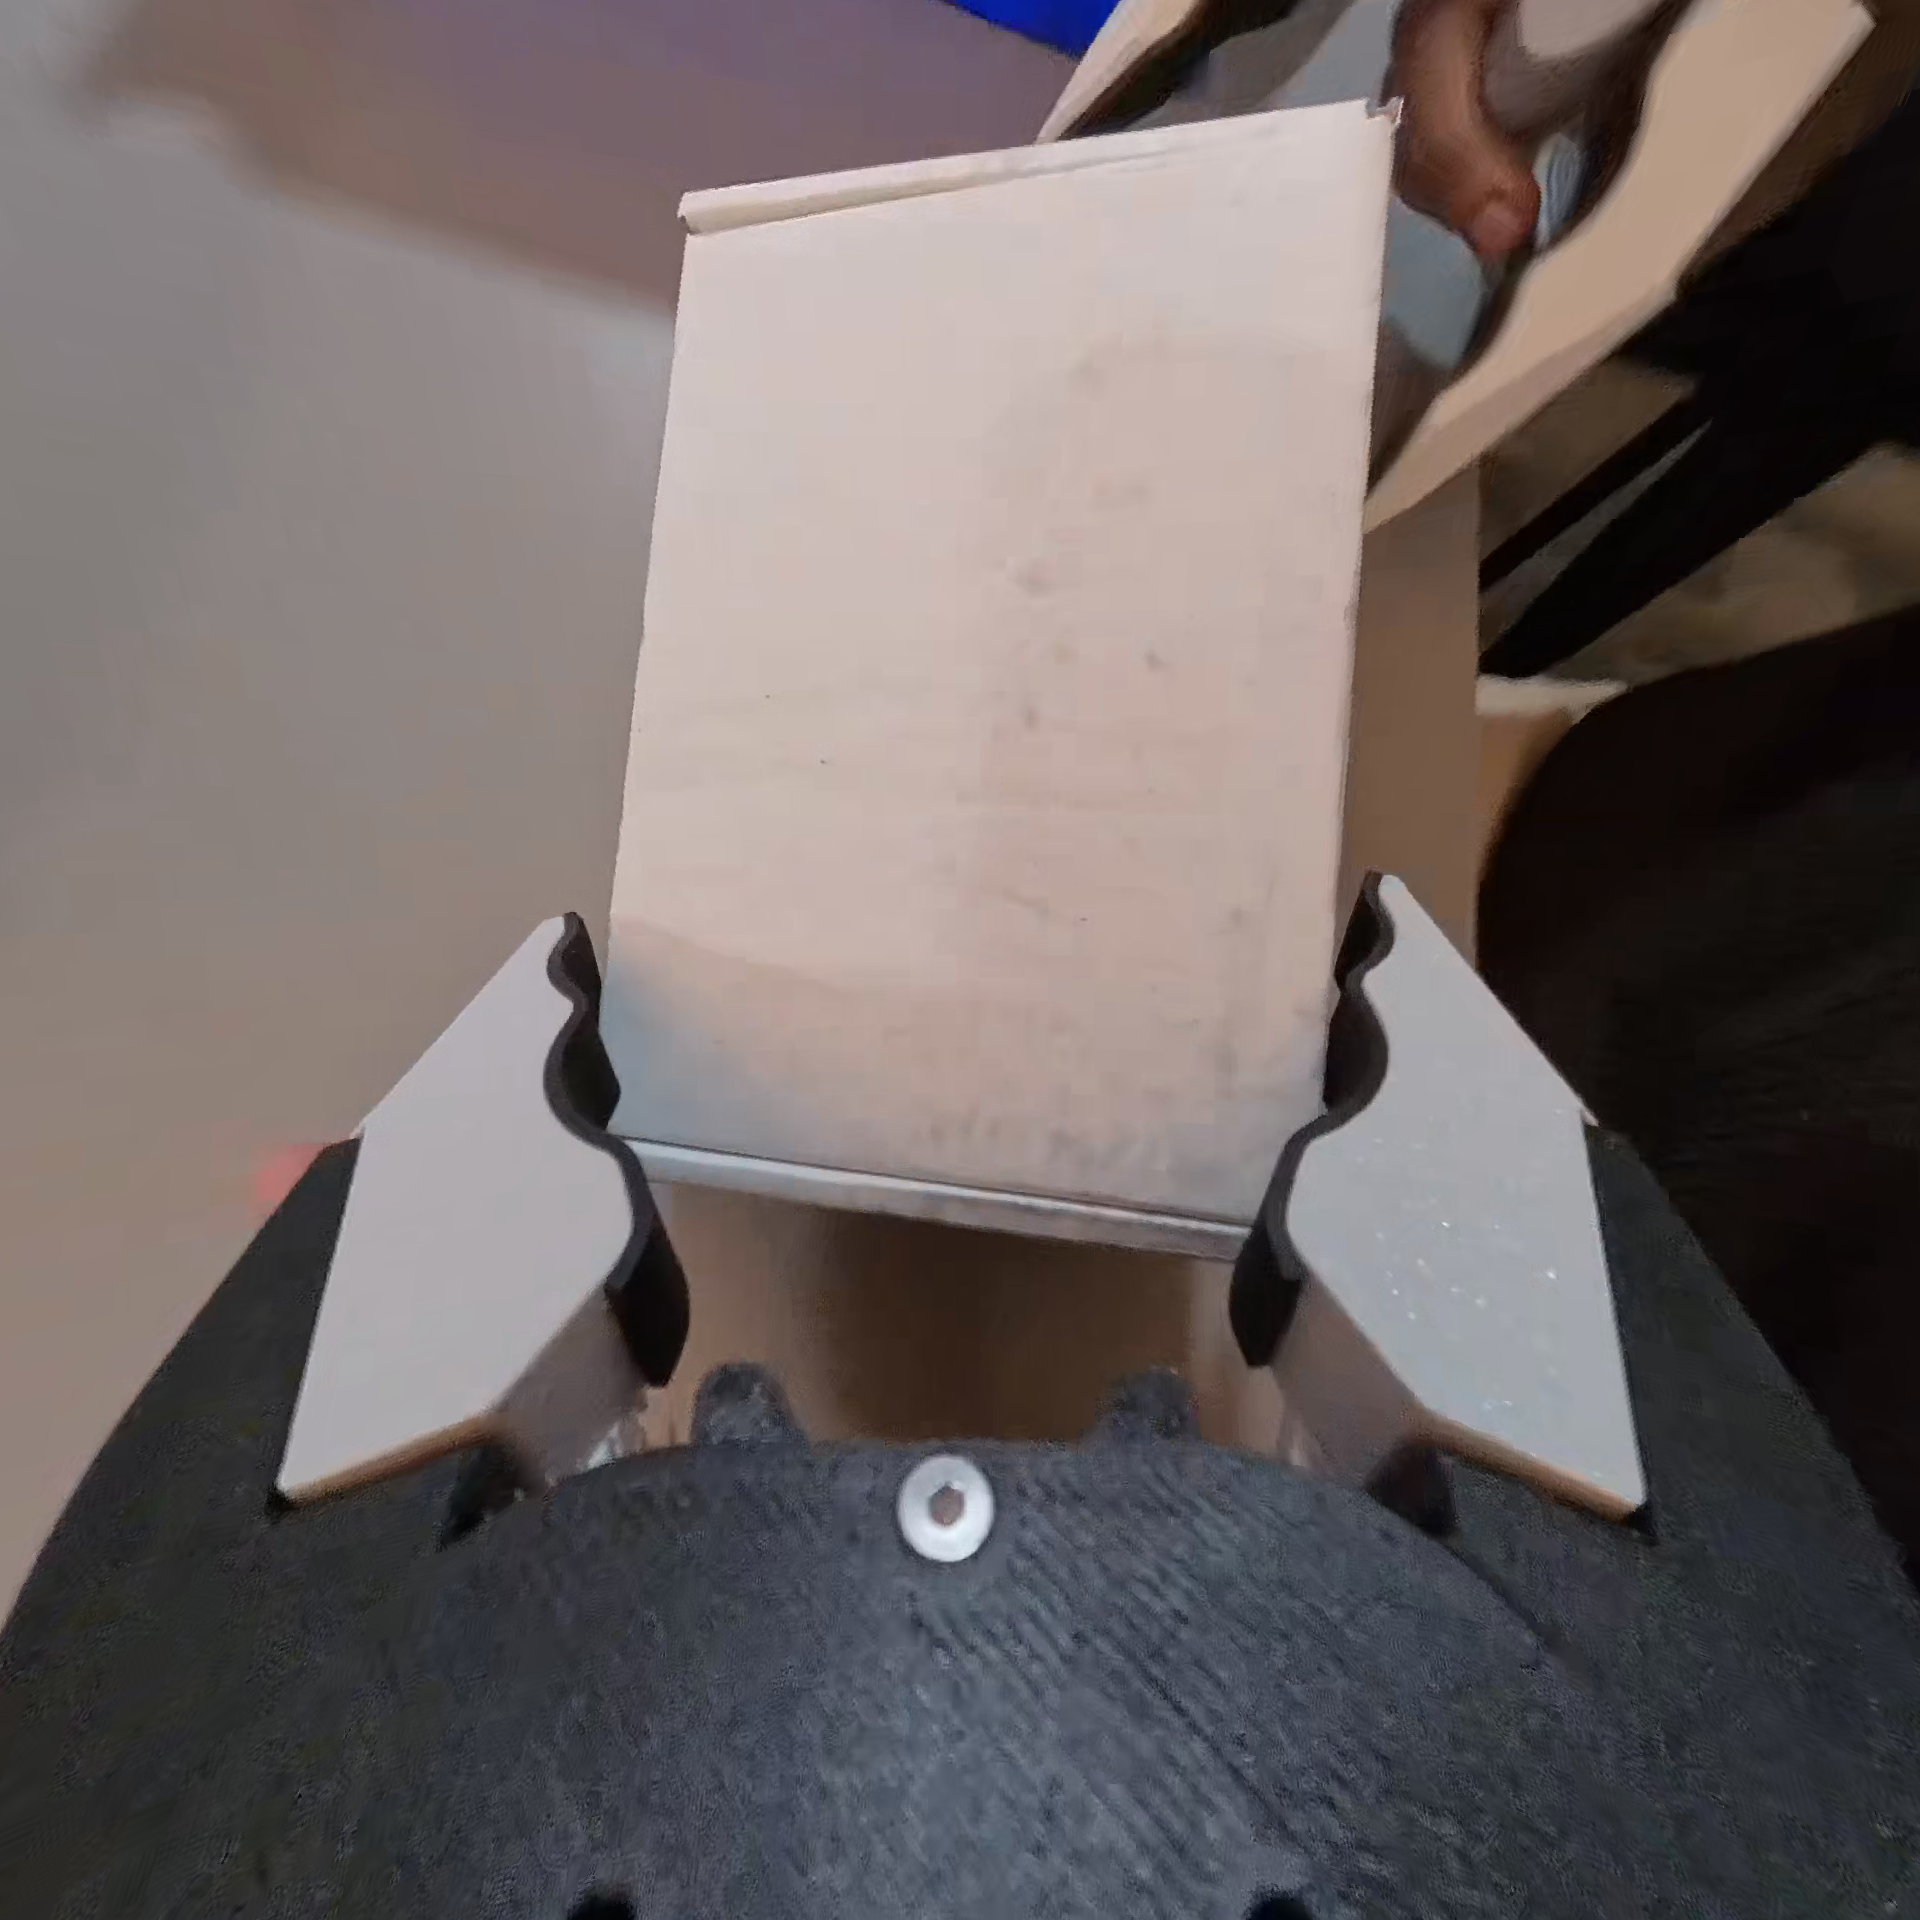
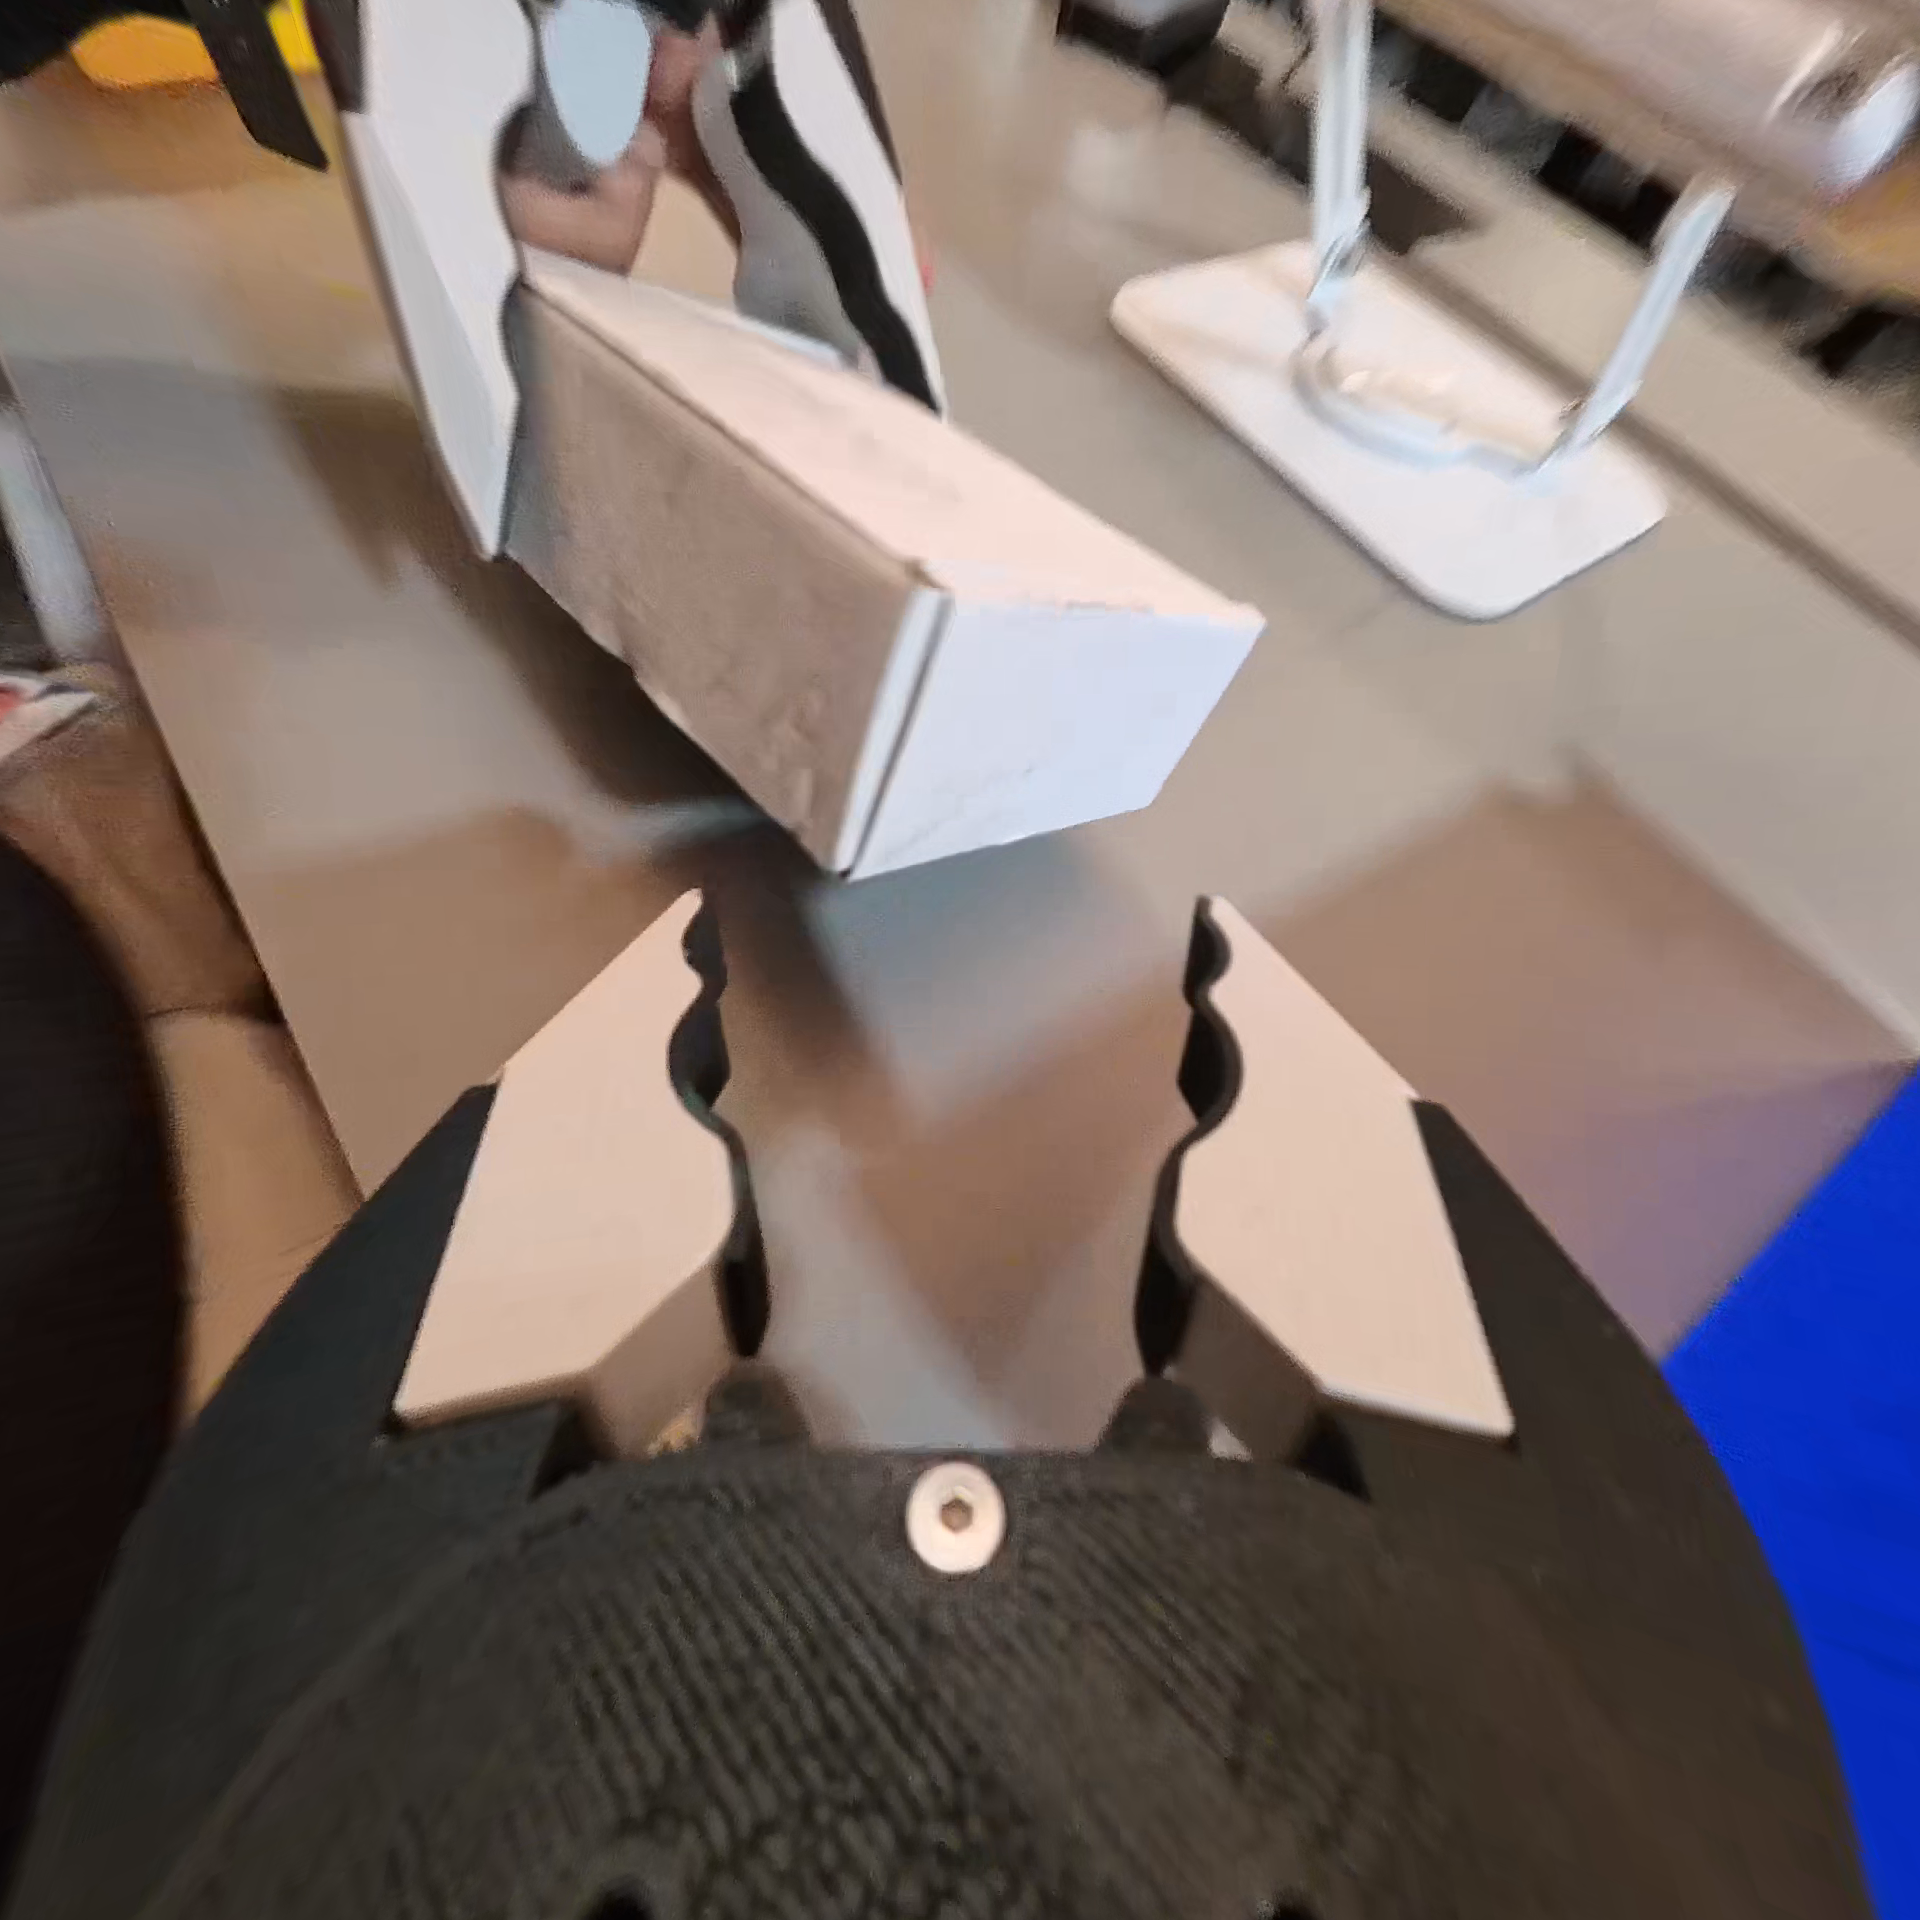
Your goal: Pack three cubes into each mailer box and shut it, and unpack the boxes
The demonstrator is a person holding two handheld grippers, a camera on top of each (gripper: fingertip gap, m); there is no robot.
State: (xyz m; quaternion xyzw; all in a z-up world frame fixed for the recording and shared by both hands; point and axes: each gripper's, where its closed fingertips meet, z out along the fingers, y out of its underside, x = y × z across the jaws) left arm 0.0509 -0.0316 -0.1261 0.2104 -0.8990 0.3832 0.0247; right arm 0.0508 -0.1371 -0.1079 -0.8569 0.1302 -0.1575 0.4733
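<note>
One closed white mailer box (image 1: 987,665) sits clamped between the left tongs (image 1: 961,1049), its long axis running straight ahead of them, while the right tongs (image 2: 951,1049) gape empty just short of its free end, above the surface (image 2: 1558,831).

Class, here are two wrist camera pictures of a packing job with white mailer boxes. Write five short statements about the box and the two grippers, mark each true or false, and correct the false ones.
1. The left gripper is clamped on a white mailer box. True.
2. The right gripper holds a cube. False: nothing sits between its jaws, which stand open.
3. The mailer box is shut. True: no flap stands open in either view.
4. The box lies flat on the table. False: in the right wrist view it is held tilted above the surface.
5. A white stand rests on the table beyond the box. True.
</note>
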